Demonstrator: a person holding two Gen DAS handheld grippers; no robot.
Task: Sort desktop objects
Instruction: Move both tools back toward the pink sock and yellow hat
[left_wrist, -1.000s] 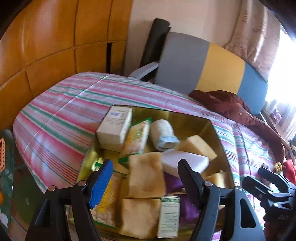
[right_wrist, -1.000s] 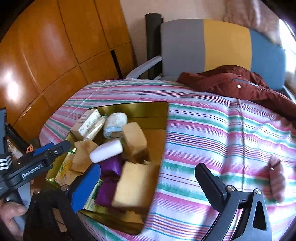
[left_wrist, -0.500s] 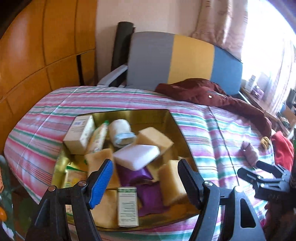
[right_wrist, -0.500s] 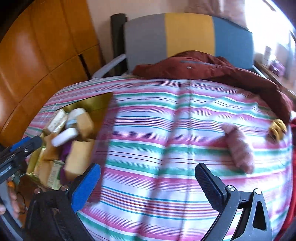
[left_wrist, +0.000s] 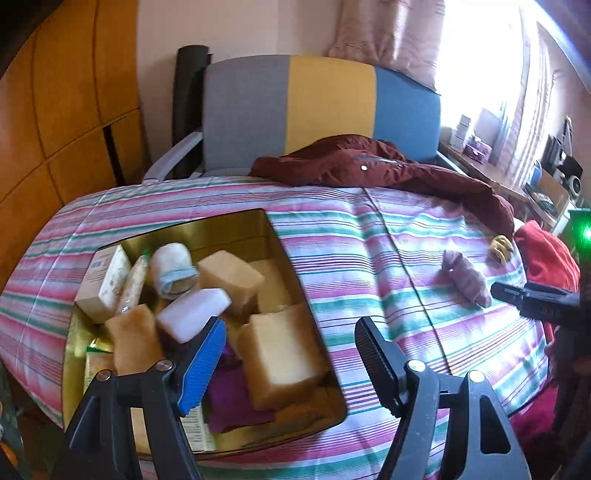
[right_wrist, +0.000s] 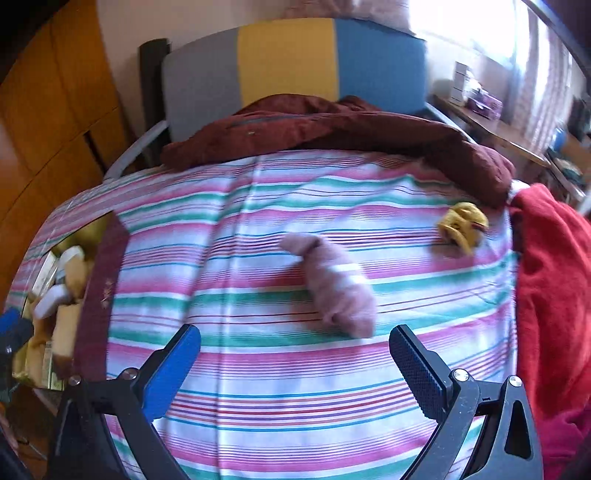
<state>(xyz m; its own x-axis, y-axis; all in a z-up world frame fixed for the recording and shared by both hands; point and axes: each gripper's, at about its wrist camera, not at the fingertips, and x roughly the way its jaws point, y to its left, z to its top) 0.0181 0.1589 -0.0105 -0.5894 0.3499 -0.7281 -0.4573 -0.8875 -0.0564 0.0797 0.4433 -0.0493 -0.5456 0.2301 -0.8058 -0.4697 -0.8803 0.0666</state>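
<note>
Glossy gold tray (left_wrist: 236, 232) — striped cloth (left_wrist: 369, 258)

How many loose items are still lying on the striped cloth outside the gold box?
2: a pinkish rolled cloth piece mid-cloth, and a yellow item farther right beside the red fabric. Others may hide beneath the clothing.

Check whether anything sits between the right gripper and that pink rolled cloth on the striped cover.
Nothing visible does. The right gripper has its jaws open and empty, and only bare striped cover lies between it and the pink rolled cloth. The yellow item sits off to the far right, clear of that path.
</note>
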